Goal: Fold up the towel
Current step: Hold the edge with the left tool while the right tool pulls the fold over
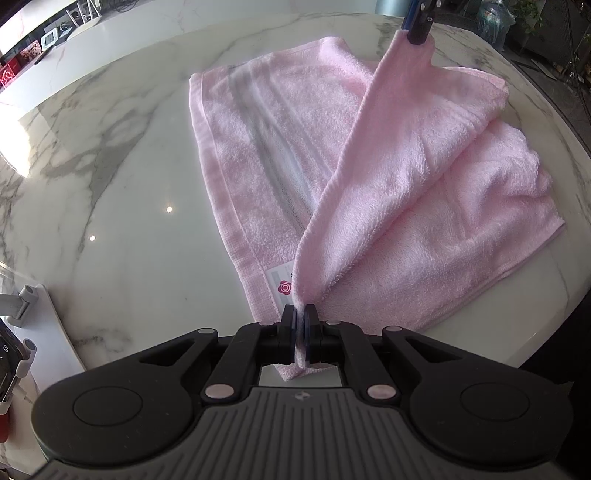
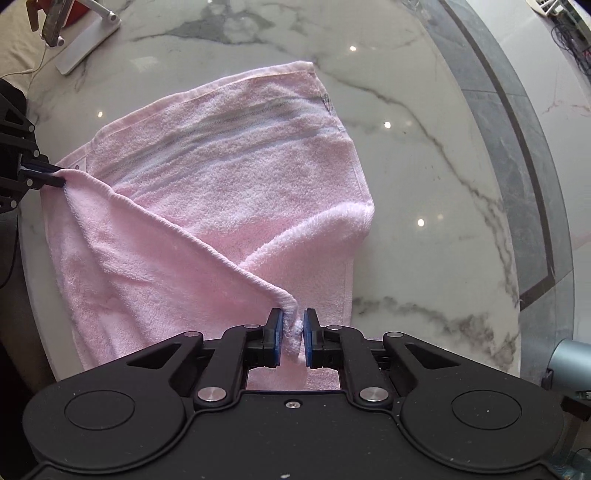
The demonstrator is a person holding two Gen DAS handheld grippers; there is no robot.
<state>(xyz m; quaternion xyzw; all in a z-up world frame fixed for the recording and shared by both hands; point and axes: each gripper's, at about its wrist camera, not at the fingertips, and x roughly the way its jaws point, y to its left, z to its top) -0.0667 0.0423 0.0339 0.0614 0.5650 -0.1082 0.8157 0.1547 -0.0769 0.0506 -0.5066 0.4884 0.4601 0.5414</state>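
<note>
A pink towel (image 1: 388,177) with grey stripes lies partly folded on a white marble table (image 1: 122,206). My left gripper (image 1: 300,314) is shut on one corner of the towel's lifted edge. My right gripper (image 2: 293,321) is shut on the other corner of that edge, with the cloth bunched between its blue pads. The lifted edge runs taut between the two grippers above the lower layer. The right gripper also shows in the left wrist view (image 1: 419,35), and the left gripper in the right wrist view (image 2: 55,177). The towel (image 2: 229,192) fills the middle of the right wrist view.
A white phone stand (image 2: 86,37) holding a phone stands on the table beyond the towel; it also shows in the left wrist view (image 1: 22,306). A grey inlaid band (image 2: 517,155) runs along the floor past the table's (image 2: 424,166) edge. A counter with clutter (image 1: 48,40) lies beyond.
</note>
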